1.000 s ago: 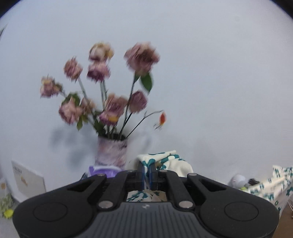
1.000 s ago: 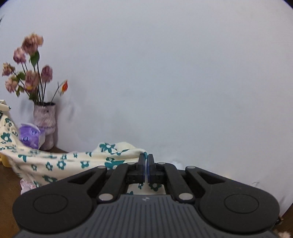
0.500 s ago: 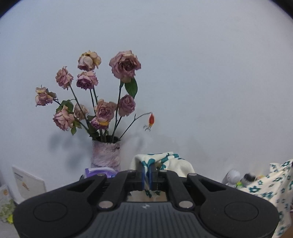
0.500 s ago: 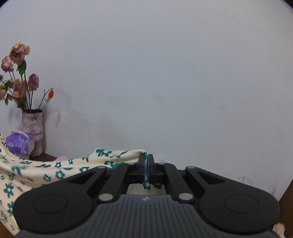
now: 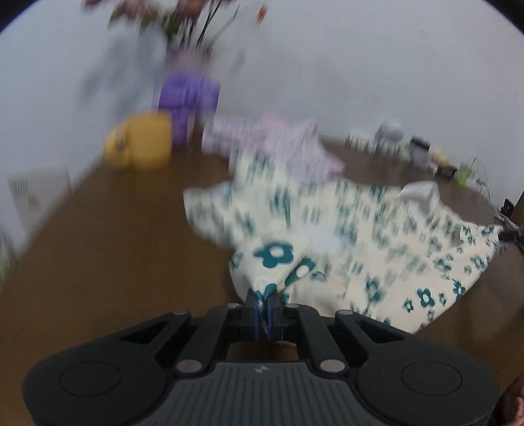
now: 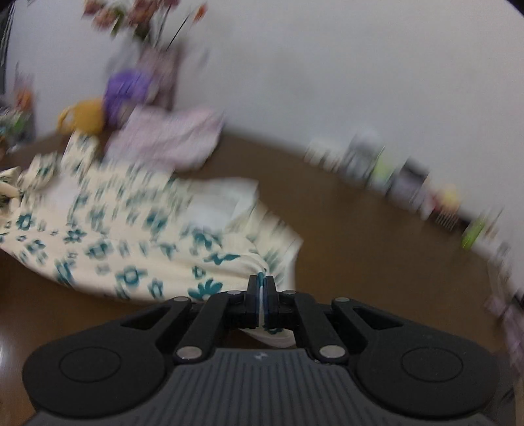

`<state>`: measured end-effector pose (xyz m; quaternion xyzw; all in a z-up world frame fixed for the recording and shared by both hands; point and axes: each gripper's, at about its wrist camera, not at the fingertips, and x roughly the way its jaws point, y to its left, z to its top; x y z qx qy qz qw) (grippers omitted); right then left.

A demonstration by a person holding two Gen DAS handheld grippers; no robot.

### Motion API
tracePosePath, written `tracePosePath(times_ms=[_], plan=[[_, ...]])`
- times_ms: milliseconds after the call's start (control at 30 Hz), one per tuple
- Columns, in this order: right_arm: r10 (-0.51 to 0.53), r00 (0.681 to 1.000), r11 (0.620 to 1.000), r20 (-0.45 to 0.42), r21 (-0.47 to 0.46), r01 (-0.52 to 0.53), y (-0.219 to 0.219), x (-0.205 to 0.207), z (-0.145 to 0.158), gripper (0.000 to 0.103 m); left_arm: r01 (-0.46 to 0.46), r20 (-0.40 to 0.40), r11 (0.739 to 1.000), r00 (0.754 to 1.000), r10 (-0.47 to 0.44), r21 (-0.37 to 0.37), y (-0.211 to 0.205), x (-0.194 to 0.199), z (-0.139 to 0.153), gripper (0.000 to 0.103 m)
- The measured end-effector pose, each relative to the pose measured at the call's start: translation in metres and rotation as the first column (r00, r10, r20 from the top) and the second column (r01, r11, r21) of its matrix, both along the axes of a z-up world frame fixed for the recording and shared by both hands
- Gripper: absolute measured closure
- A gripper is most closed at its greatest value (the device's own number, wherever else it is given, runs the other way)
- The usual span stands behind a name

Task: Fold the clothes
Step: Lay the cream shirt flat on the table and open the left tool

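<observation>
A cream garment with teal flowers (image 5: pixel 360 229) lies spread and rumpled on the brown table (image 5: pixel 114 262). My left gripper (image 5: pixel 262 296) pinches a bunched edge of it at its near left end; the jaws are beginning to open, with cloth still between the pads. In the right wrist view the same garment (image 6: pixel 131 213) stretches off to the left, and my right gripper (image 6: pixel 261 281) is shut on its near right edge, low over the table (image 6: pixel 360 245). Both views are smeared by motion.
At the back, against the white wall, stand a vase of dried roses (image 5: pixel 190 29), a purple box (image 5: pixel 188 95) and a yellow object (image 5: pixel 140 141). A pink garment (image 5: pixel 288 141) lies behind the floral one. Several small items (image 6: pixel 393 170) line the back right edge.
Both grippers have dropped from up by the wall and tipped downward. The floral garment they hold now lies spread on the table instead of hanging between them.
</observation>
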<state>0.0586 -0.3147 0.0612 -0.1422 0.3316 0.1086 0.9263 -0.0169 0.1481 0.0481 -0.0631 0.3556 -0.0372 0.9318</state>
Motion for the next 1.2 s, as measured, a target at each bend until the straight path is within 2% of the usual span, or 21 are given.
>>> tracePosePath(times_ms=[100, 167, 200, 233, 267, 333, 400, 500, 600, 700, 767, 900, 1067, 1200], plan=[[-0.01, 0.999, 1.0, -0.04, 0.024, 0.011, 0.003, -0.017, -0.017, 0.099, -0.011, 0.01, 0.999, 1.0, 0.011, -0.052, 0.011, -0.01, 0.008, 0.091], [-0.036, 0.998, 0.996, -0.055, 0.085, 0.041, -0.008, -0.024, -0.01, 0.095, -0.01, 0.035, 0.998, 0.999, 0.012, -0.066, 0.015, -0.017, 0.022, 0.081], [-0.051, 0.997, 0.991, -0.063, 0.117, 0.058, -0.012, -0.026, -0.005, 0.09, -0.007, 0.05, 0.998, 0.999, 0.011, -0.063, 0.015, -0.019, 0.03, 0.072], [-0.064, 0.996, 0.986, -0.067, 0.149, 0.073, -0.018, -0.028, 0.0, 0.083, -0.003, 0.067, 0.999, 0.998, 0.006, -0.053, 0.013, -0.021, 0.038, 0.065], [-0.074, 0.995, 0.98, -0.065, 0.179, 0.084, -0.023, -0.028, 0.006, 0.08, 0.01, 0.083, 0.999, 0.997, -0.007, -0.035, 0.009, -0.021, 0.047, 0.062], [-0.079, 0.995, 0.965, -0.058, 0.245, 0.091, -0.031, -0.027, 0.018, 0.066, 0.044, 0.106, 0.999, 0.993, -0.045, 0.007, -0.001, -0.015, 0.062, 0.056], [-0.066, 0.997, 0.959, -0.044, 0.273, 0.075, -0.029, -0.019, 0.028, 0.059, 0.081, 0.1, 0.996, 0.991, -0.086, 0.048, -0.015, -0.003, 0.07, 0.051], [-0.043, 0.998, 0.969, -0.044, 0.243, 0.052, -0.016, 0.0, 0.033, 0.048, 0.136, 0.059, 0.986, 0.988, -0.142, 0.093, -0.035, 0.019, 0.072, 0.051], [-0.026, 0.997, 0.982, -0.071, 0.187, 0.038, -0.001, 0.024, 0.031, 0.043, 0.213, 0.025, 0.97, 0.976, -0.217, 0.118, -0.055, 0.039, 0.072, 0.051], [-0.015, 0.993, 0.987, -0.119, 0.16, 0.034, 0.009, 0.049, 0.022, 0.041, 0.356, -0.017, 0.922, 0.934, -0.358, 0.149, -0.077, 0.054, 0.066, 0.049], [-0.009, 0.988, 0.988, -0.152, 0.153, 0.033, 0.013, 0.064, 0.017, 0.039, 0.417, -0.072, 0.893, 0.909, -0.411, 0.168, -0.089, 0.066, 0.057, 0.048], [0.009, 0.972, 0.983, -0.237, 0.181, 0.035, 0.013, 0.083, 0.006, 0.037, 0.455, -0.164, 0.866, 0.889, -0.427, 0.209, -0.101, 0.089, 0.038, 0.047], [0.014, 0.956, 0.976, -0.292, 0.211, 0.051, 0.005, 0.087, -0.003, 0.037, 0.518, -0.266, 0.844, 0.84, -0.473, 0.135, -0.093, 0.119, 0.022, 0.045], [0.027, 0.949, 0.979, -0.314, 0.203, 0.039, 0.002, 0.086, -0.005, 0.037, 0.523, -0.308, 0.844, 0.827, -0.471, 0.115, -0.092, 0.131, 0.014, 0.045]])
